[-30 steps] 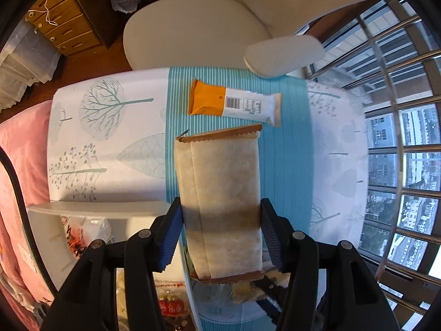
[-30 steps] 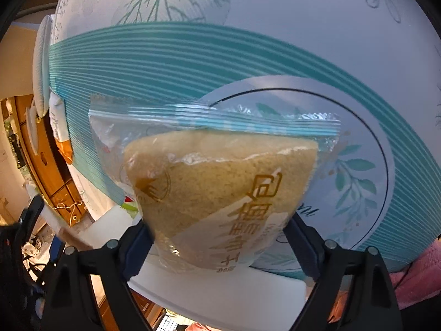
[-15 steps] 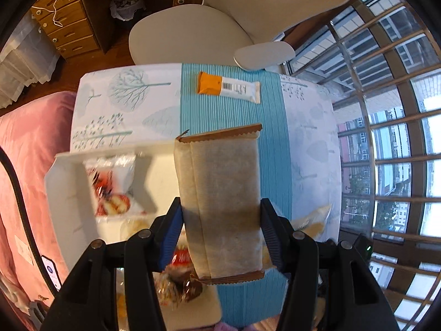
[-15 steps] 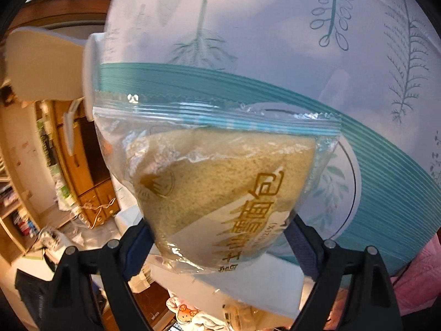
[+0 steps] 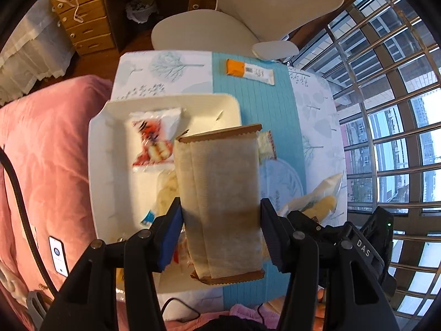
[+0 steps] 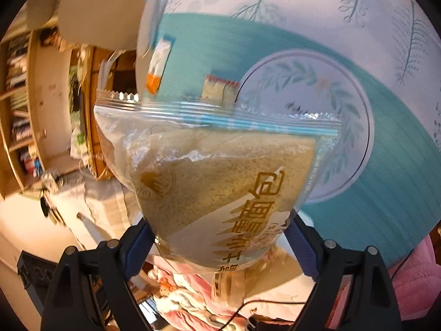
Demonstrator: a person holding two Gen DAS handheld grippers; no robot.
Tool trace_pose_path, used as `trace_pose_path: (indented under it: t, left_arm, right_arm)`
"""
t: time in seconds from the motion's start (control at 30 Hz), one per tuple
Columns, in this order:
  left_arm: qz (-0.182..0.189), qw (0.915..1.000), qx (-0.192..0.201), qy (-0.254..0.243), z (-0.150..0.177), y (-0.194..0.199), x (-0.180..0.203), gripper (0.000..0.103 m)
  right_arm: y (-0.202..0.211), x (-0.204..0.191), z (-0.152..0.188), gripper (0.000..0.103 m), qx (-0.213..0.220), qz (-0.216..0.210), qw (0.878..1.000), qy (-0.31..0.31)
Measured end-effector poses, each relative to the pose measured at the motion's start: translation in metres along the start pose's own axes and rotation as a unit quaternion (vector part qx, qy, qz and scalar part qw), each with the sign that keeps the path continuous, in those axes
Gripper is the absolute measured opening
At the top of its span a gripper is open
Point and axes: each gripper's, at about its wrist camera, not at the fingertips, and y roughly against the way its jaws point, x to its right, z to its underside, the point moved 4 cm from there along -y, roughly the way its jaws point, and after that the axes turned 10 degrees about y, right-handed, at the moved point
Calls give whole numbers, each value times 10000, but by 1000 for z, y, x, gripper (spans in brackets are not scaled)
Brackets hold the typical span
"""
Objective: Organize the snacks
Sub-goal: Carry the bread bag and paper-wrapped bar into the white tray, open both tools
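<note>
Brown-edged packet (image 5: pixel 220 201) in left jaws; bread bag (image 6: pixel 217 190) in right.

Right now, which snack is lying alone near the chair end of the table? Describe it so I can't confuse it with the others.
Start at the cloth-covered table and follow its teal striped runner toward the beige chair. Near that end lies a long flat snack bar, outside the white tray. Its wrapper is orange at one end, white with a barcode along the rest, unlike the brown paper-look packet in the left gripper.

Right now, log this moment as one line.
left gripper: shut on brown packet | right gripper: shut on bread bag | white tray: holds snacks
</note>
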Motion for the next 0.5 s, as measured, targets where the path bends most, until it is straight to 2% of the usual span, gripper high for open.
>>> trace_pose_path:
  t: [0.33,0.5]
  left_arm:
    - [-29,9994,-168,304,25,-10,-54,53]
    - [74,9988,-195,449,34,-18,-75,53]
  right_arm:
    - [-29,-31,58,89,-626,264,9934,928]
    - [-40,-40,75,91,-694,298,9888,1285]
